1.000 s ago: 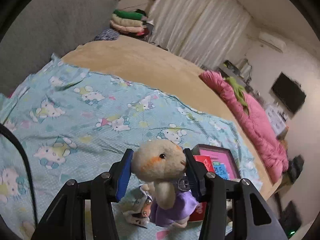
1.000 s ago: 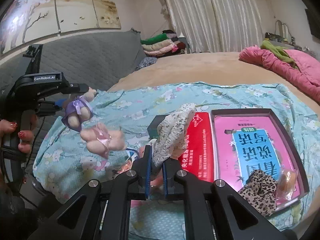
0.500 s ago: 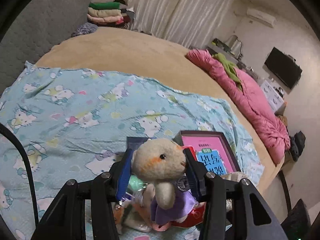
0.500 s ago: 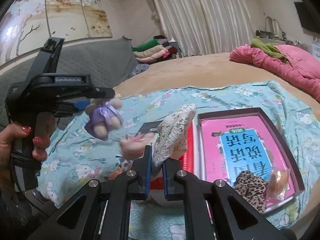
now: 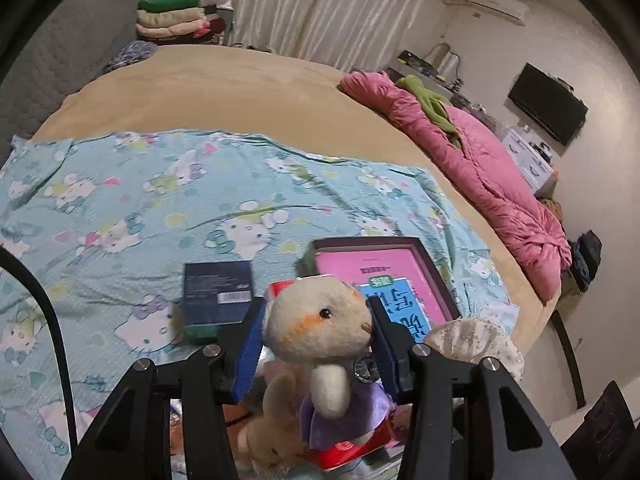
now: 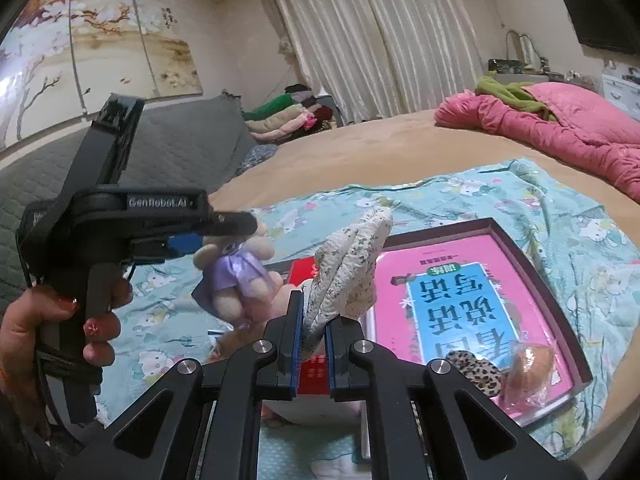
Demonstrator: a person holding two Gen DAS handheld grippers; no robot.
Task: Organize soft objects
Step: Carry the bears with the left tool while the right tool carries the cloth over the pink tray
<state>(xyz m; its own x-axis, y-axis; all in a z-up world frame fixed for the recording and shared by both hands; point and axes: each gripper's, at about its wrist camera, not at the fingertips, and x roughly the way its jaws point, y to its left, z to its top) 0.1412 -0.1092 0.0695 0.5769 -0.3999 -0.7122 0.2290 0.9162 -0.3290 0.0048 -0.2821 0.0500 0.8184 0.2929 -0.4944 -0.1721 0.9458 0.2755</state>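
The left gripper (image 5: pixel 316 334) is clamped on the head of a small plush bear (image 5: pixel 320 332); its blue pads (image 5: pixel 250 350) press the cheeks from both sides, and the bear's body in a purple dress hangs below the fingers, clear of the bedding. A second, blurred beige plush (image 5: pixel 264 440) sits just under the bear. In the right wrist view the same gripper (image 6: pixel 224 224) is held by a hand (image 6: pixel 80 320) wrapped around its black handle, with the bear (image 6: pixel 236 268) dangling from its tip.

The right gripper (image 6: pixel 310 328) has its fingers pressed together on the lower end of a white, speckled fabric piece (image 6: pixel 348 268), which stands up from the pads and leans toward the shallow tray (image 6: pixel 552 280).

That tray, dark-rimmed with a pink and blue printed floor, lies on the light blue cartoon-print blanket (image 6: pixel 500 196). Inside it, at the corner nearest the right gripper, rest a leopard-print soft item (image 6: pixel 476 372) and an orange item in clear wrap (image 6: pixel 528 368), side by side. A red box (image 6: pixel 304 270) lies against the tray's left side, mostly hidden behind the fabric piece. Left of the tray in the left wrist view sits a dark blue box (image 5: pixel 218 288) on the blanket. Beyond the tray, a pink quilt (image 5: pixel 480 168) is bunched along the far edge of the tan bed (image 5: pixel 224 84).
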